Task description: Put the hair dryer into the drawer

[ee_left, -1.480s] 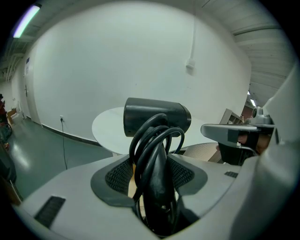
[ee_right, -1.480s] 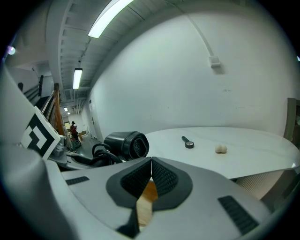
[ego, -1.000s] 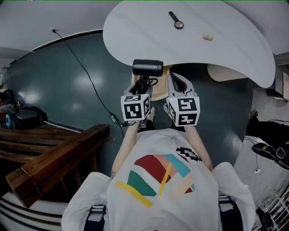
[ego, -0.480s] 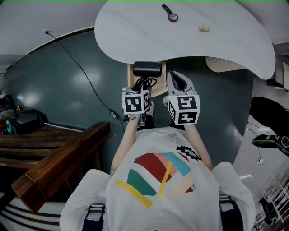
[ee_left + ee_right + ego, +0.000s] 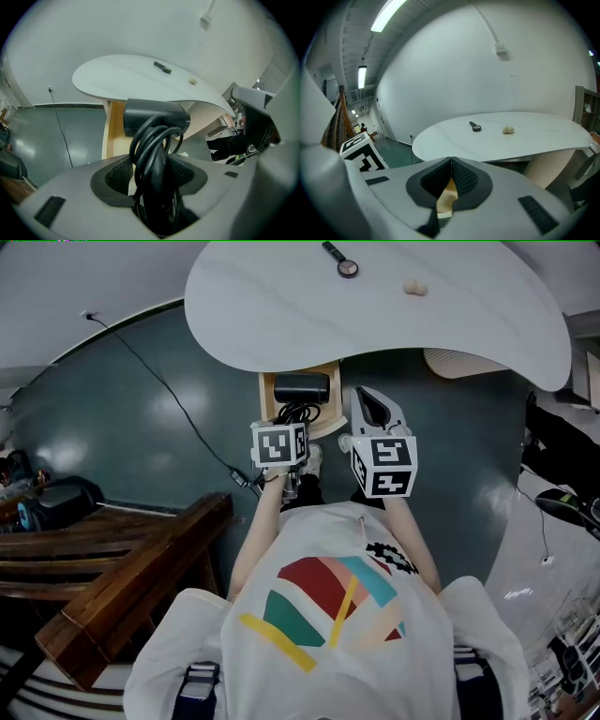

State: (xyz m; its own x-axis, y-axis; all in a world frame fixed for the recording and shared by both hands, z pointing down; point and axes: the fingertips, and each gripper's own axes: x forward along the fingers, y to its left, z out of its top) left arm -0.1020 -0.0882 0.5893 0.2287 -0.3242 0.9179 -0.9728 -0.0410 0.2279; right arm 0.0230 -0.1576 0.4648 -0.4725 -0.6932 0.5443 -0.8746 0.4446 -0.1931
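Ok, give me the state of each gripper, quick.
Left gripper: closed on the hair dryer, at its cord-wrapped handle.
Right gripper: closed, holding nothing.

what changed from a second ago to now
The left gripper has lowered the hair dryer from the edge of the white table down into the opening of the wooden drawer. It still clamps the dryer's handle and coiled cord. The right gripper stayed shut and empty beside it.
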